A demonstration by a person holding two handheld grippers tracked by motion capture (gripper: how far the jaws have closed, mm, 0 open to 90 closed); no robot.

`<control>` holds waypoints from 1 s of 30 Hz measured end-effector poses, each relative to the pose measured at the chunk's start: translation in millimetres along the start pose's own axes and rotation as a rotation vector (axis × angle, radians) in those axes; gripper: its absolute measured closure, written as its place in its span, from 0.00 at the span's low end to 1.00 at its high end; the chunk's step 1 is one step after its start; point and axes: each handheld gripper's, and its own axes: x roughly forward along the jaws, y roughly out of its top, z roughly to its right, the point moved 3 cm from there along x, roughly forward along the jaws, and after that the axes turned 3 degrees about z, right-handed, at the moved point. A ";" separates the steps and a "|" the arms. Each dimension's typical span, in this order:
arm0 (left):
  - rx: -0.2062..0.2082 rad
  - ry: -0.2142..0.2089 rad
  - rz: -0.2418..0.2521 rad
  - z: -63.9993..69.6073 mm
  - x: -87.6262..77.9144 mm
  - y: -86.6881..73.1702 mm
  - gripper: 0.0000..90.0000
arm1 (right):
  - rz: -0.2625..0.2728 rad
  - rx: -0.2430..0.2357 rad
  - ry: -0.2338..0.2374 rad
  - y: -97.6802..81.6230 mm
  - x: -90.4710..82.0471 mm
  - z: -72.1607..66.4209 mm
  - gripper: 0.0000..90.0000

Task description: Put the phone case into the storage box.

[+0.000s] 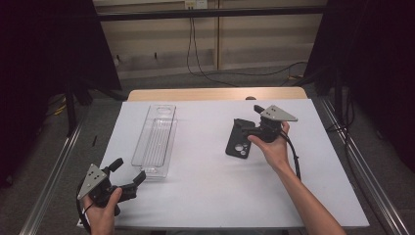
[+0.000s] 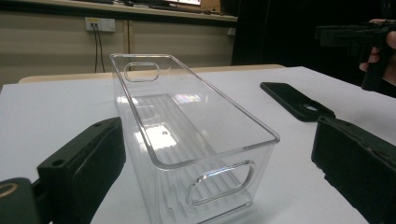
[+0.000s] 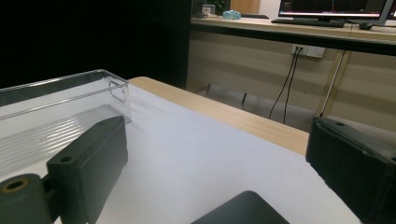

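In the high view, the right claw (image 1: pixel 247 128) covered the upper end of the black phone case (image 1: pixel 239 145), and whether its jaws touched the case could not be told. The right gripper view cut that case (image 3: pixel 240 209) off at the bottom edge, leaving one corner, and the clear bin (image 3: pixel 56 112) ran off its left edge. In the left gripper view, the other claw (image 2: pixel 355 35) was clipped by the right edge. The desk (image 1: pixel 205 196) hid its own legs.
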 end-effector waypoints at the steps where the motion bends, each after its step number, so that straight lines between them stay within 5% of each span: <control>1: 0.000 0.001 0.001 -0.1 0.0 0.0 0.03 | -0.003 -0.003 0.001 1.0 4.2 1.5 0.08; 16: 0.003 0.000 -0.006 -0.3 -0.2 -0.5 0.03 | -0.021 -0.015 -0.002 1.6 31.4 11.9 0.26; 30: -0.001 0.003 0.001 -0.2 -1.1 -0.2 0.03 | -0.092 0.024 0.062 -4.3 35.0 23.8 0.82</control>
